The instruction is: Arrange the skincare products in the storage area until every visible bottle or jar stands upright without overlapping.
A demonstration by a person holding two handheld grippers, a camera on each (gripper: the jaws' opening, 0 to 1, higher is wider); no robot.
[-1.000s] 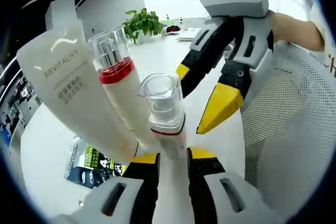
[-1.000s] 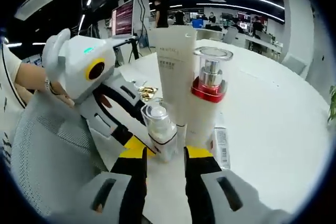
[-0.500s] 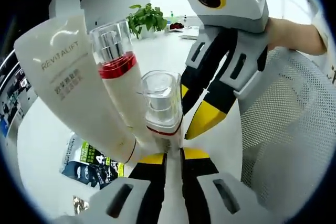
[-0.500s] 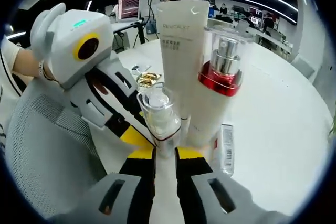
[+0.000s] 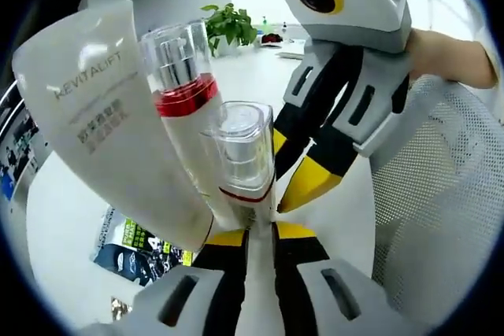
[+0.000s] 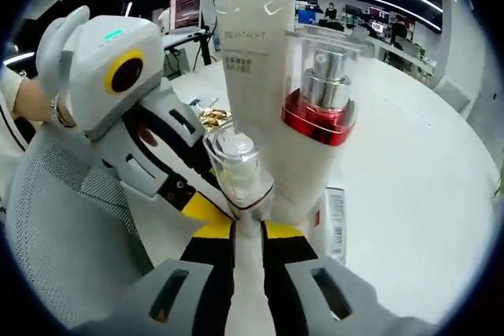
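A small white bottle [image 5: 245, 153] with a clear cap and a red ring stands on the white table [image 5: 63, 218]. My left gripper [image 5: 260, 234] is shut on its base. My right gripper [image 5: 290, 167] comes in from the right and closes on the same bottle's lower part. In the right gripper view the small bottle [image 6: 239, 166] rises between my right gripper's [image 6: 250, 230] narrow jaws, with the left gripper [image 6: 203, 206] reaching it from the left. Just behind stand a tall pump bottle [image 5: 183, 108] [image 6: 315, 131] with a red collar and a white REVITALIFT tube [image 5: 94, 108] [image 6: 248, 60].
A dark printed packet [image 5: 134, 245] lies flat on the table near the tube; a slim packet [image 6: 335, 222] lies by the pump bottle. Gold wrappers [image 6: 214, 119] sit farther back. A grey mesh chair back [image 5: 441, 194] [image 6: 63, 218] and a person's hand [image 5: 449, 49] are close.
Both grippers' jaws have narrowed from wide apart to a tight gap on the small bottle. Both cameras have drawn closer to the bottles.
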